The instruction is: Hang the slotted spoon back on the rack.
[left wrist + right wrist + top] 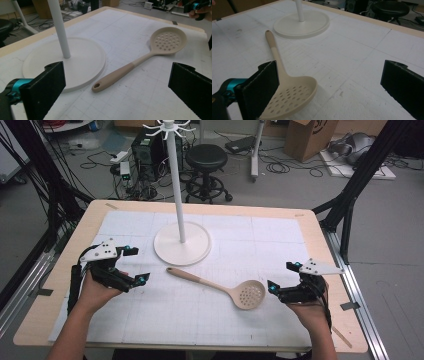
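A beige slotted spoon point(220, 285) lies flat on the white gridded mat, handle toward the stand, perforated bowl toward the right. The white stand point(181, 242) has a round base and a tall pole with hooks at the top. My left gripper point(135, 265) is open, left of the spoon's handle end; the spoon point(140, 60) lies ahead between its jaws, apart from them. My right gripper point(282, 276) is open, just right of the spoon's bowl. In the right gripper view the bowl point(292, 97) sits beside the left jaw, nothing between the jaws.
The mat point(260, 235) covers most of the wooden table point(320, 227). Beyond the far edge stand a black stool point(206, 165), a computer case point(150, 150), cables and a cardboard box point(310, 137). Black frame legs point(360, 175) flank the table.
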{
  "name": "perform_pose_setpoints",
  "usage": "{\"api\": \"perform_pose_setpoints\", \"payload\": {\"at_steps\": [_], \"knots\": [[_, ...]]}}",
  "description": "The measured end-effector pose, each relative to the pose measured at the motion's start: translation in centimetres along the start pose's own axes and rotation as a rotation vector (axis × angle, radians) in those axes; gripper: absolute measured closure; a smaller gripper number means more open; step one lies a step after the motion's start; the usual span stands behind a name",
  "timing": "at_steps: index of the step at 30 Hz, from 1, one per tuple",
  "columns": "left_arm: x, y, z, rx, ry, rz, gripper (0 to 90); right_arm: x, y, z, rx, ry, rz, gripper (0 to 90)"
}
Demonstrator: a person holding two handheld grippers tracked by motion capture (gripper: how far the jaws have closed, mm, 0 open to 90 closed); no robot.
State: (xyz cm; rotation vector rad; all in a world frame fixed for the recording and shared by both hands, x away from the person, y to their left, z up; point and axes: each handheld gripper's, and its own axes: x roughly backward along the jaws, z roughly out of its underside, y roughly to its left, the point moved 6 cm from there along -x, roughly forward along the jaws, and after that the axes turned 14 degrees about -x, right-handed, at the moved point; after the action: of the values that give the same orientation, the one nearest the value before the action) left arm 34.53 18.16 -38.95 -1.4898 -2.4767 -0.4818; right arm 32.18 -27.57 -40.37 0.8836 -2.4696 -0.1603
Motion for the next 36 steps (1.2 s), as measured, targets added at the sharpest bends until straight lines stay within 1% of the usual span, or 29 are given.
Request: {"api": "perform_pose_setpoints", "payload": {"at_steps": [3,6,8,11,13,14,15,17,21,22,26,28,30,31,32,33,34,35,36], "knots": [[-0.4,0.1,0.4,0.021,0.007,0.000,1.7,-0.1,0.2,-0.1,0.002,-0.002,-0.008,0.8],[-0.7,0.2,0.6,0.026,0.021,-0.004,1.7,-0.2,0.4,-0.1,0.009,0.004,-0.015,0.8],[-0.7,0.2,0.6,0.027,0.018,-0.006,1.7,-0.3,0.4,-0.1,0.015,0.001,-0.019,0.8],[-0.3,0.5,0.7,0.028,0.019,-0.020,1.7,0.0,0.4,-0.2,-0.001,-0.010,-0.030,0.8],[-0.2,0.6,0.8,0.033,0.016,-0.026,1.7,0.0,0.3,-0.2,-0.004,-0.017,-0.036,0.8],[0.0,0.9,1.1,0.050,0.008,-0.031,1.7,0.0,0.3,-0.1,-0.007,-0.012,-0.038,0.8],[0.0,0.9,1.1,0.050,0.008,-0.031,1.7,0.0,0.3,-0.1,-0.007,-0.012,-0.038,0.8],[0.0,1.2,1.4,0.068,0.011,-0.036,1.7,-0.2,0.3,0.0,0.002,-0.001,-0.037,0.8],[0.1,1.3,1.5,0.068,0.012,-0.035,1.7,-0.2,0.3,0.0,0.001,-0.001,-0.031,0.8],[0.3,1.3,1.4,0.066,0.007,-0.041,1.7,-0.2,0.4,0.1,0.003,0.003,-0.031,0.8],[0.5,1.3,1.3,0.063,0.000,-0.044,1.7,-0.2,0.6,-0.1,0.006,0.005,-0.027,0.8],[0.7,1.4,1.3,0.060,0.001,-0.048,1.7,-0.2,1.0,-0.4,0.005,0.003,-0.039,0.8],[0.9,1.5,1.3,0.063,-0.004,-0.052,1.7,-0.4,1.6,-0.8,0.016,0.006,-0.048,0.8],[1.0,1.6,1.3,0.062,-0.004,-0.055,1.7,-0.4,1.6,-0.8,0.016,0.006,-0.048,0.8],[1.1,1.7,1.4,0.063,-0.008,-0.055,1.7,-0.7,2.5,-1.3,0.031,0.011,-0.060,0.7],[1.1,1.7,1.4,0.063,-0.008,-0.055,1.7,-0.7,2.5,-1.3,0.031,0.011,-0.060,0.7],[1.2,1.8,1.4,0.063,-0.011,-0.053,1.7,-1.1,3.4,-1.9,0.045,0.014,-0.076,0.8],[1.3,1.8,1.4,0.065,-0.013,-0.052,1.7,-1.4,3.8,-2.1,0.057,0.018,-0.082,0.7],[1.3,1.8,1.5,0.065,-0.014,-0.049,1.7,-1.4,3.8,-2.1,0.057,0.018,-0.082,0.7]]}}
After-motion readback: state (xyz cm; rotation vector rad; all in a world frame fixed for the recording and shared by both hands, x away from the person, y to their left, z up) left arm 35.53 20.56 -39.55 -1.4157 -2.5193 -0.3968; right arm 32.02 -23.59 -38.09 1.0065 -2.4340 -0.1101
